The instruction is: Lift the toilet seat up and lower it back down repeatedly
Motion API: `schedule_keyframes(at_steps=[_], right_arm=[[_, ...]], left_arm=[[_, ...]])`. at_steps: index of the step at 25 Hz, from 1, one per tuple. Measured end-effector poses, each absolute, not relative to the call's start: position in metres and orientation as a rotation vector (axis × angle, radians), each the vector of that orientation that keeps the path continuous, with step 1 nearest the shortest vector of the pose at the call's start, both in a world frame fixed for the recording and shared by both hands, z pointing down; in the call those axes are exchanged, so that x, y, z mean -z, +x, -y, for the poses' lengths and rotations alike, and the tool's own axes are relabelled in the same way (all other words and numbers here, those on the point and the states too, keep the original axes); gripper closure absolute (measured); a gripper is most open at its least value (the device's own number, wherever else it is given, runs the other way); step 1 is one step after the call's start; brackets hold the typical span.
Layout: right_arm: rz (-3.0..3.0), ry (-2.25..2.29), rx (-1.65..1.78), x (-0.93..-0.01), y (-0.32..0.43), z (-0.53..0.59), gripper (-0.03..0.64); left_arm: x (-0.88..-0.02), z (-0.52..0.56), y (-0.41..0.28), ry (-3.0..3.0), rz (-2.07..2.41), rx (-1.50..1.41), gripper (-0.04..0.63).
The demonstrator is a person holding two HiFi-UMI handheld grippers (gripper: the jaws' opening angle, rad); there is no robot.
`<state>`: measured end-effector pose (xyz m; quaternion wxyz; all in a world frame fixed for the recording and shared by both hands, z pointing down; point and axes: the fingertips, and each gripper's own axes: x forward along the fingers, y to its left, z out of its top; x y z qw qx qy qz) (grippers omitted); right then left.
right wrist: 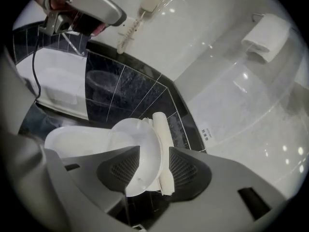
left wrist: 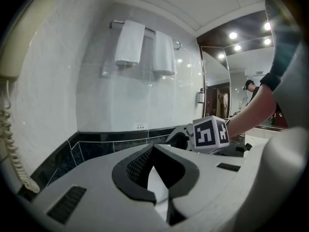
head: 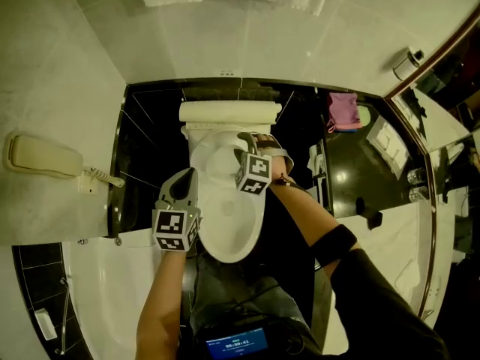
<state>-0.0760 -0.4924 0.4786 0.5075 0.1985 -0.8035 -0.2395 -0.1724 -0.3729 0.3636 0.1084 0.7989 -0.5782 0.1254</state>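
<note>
Okay, bathroom scene, toilet centred under the head view. The seat is up. It stands on edge and leans back on the tank, with the bowl open in front of it.

The right gripper is over the bowl and angled down at the seat's top edge. Its jaws are spread apart. The seat's edge shows in the gap between them, but the pads don't press on it, so it grips nothing. The right arm reaches in from the lower right, with a dark sleeve on it.

The left gripper has its jaws drawn together with nothing between them. It sits lower at the bowl's left side, and I can't tell whether it touches the rim. It points at the back wall, with the right gripper's marker cube just ahead of it on the right.

Elsewhere:
- A phone hangs on the left wall, its coiled cord trailing toward the toilet.
- Two white towels hang on a rail high above the tank.
- A dark tile band runs behind the toilet and below the white wall.
- A pink cloth lies right of the tank.
- A mirror is on the right side.
- A white tub is at lower left.
- A small lit screen sits at the bottom edge, close to the person's body.
</note>
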Motion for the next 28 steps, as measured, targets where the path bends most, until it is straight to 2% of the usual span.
schedule_keyframes(at_steps=[13,16,18,28], right_arm=[[1.792,0.322,0.669,-0.542,-0.11,0.549,0.409],[1.758,0.301,0.656,-0.553,-0.113,0.554,0.443],[1.742,0.312,0.653,-0.556,-0.113,0.556,0.512],[1.761,0.341,0.706,-0.548,-0.116,0.535,0.512]], left_arm=[[-0.417,0.384,-0.205,2.266,1.694,-0.304,0.606],[-0.418,0.385,-0.212,2.255,1.702,-0.295,0.606],[-0.418,0.386,-0.215,2.252,1.706,-0.291,0.606],[-0.417,0.371,-0.215,2.229,1.75,-0.298,0.606]])
